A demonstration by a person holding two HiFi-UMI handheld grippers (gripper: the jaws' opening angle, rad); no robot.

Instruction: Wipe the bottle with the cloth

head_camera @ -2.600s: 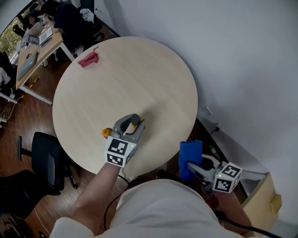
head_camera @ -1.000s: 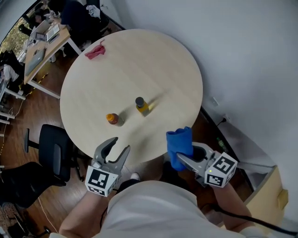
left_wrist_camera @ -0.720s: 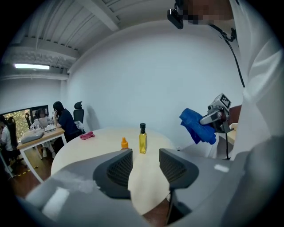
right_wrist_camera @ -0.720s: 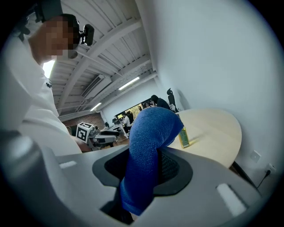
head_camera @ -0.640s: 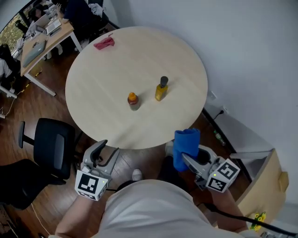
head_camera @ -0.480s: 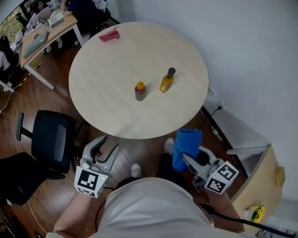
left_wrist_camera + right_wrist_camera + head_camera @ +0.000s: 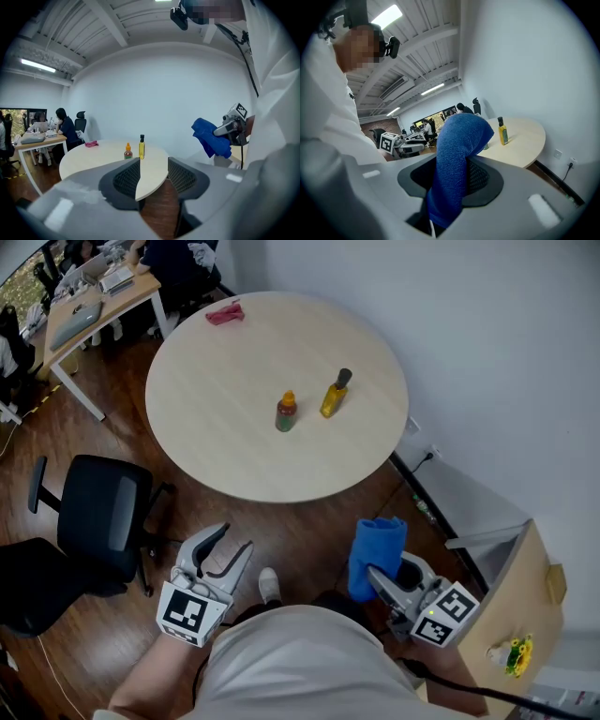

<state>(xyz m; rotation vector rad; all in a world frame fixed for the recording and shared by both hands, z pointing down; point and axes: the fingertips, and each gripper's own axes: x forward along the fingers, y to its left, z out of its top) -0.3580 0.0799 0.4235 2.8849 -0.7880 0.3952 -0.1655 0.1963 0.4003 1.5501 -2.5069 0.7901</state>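
Observation:
A yellow bottle (image 7: 333, 394) with a black cap stands upright on the round wooden table (image 7: 216, 362), beside a small orange-capped bottle (image 7: 286, 412). Both grippers hang over the floor, well short of the table. My left gripper (image 7: 233, 541) is open and empty; in the left gripper view its jaws (image 7: 153, 176) frame the table edge, with the yellow bottle (image 7: 141, 146) far beyond. My right gripper (image 7: 388, 579) is shut on a blue cloth (image 7: 377, 554). The blue cloth (image 7: 457, 164) stands up between the jaws, and the yellow bottle (image 7: 503, 131) shows to its right.
A pink rag (image 7: 224, 313) lies at the table's far edge. A black office chair (image 7: 103, 521) stands on the wooden floor at the left. A desk (image 7: 89, 306) with seated people is at the upper left. A wooden cabinet (image 7: 525, 615) stands by the white wall at the right.
The left gripper was at the yellow bottle on the table, then let go and drew back. The view has pulled away from the table. The right gripper keeps hold of the cloth.

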